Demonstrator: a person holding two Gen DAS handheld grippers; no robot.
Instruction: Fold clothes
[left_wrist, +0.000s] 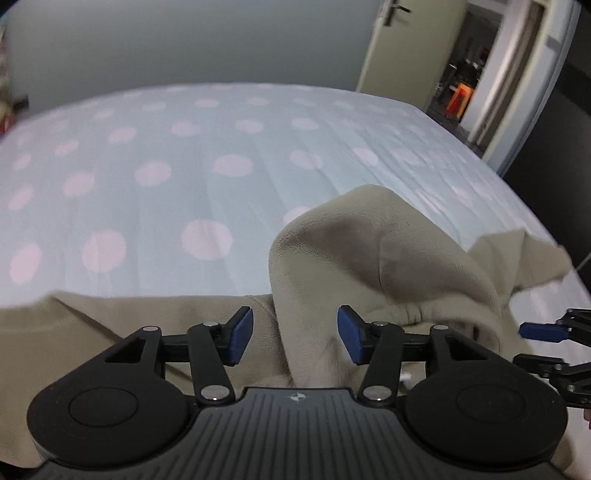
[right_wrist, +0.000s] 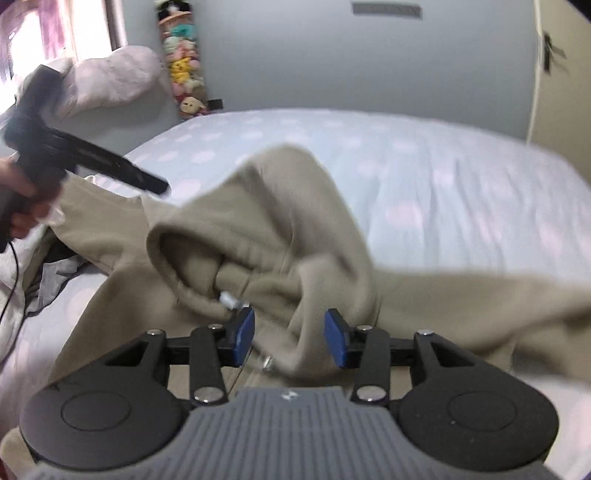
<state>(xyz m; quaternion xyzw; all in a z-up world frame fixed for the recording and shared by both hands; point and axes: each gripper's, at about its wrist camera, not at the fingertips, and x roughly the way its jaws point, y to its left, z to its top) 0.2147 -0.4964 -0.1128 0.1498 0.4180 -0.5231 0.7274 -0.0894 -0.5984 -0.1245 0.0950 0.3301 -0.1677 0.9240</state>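
A beige hooded sweatshirt (left_wrist: 369, 251) lies rumpled on the dotted bed sheet (left_wrist: 166, 166). My left gripper (left_wrist: 295, 334) is open just above it, and a raised fold of the fabric runs between the blue pads (left_wrist: 242, 336) without being pinched. In the right wrist view the hood (right_wrist: 266, 229) bunches up, with a drawstring tip (right_wrist: 231, 299) by the left pad. My right gripper (right_wrist: 290, 338) is open over the fabric below the hood. A hand (right_wrist: 22, 199) holds the left gripper (right_wrist: 110, 166) at the upper left. The right gripper (left_wrist: 546, 332) shows at the left wrist view's right edge.
A pale pillow (right_wrist: 107, 81) and hanging plush toys (right_wrist: 181, 62) stand at the head of the bed. White and grey cloth (right_wrist: 22, 266) lies at the left edge. An open door (left_wrist: 399, 55) and a doorway are beyond the bed's far right corner.
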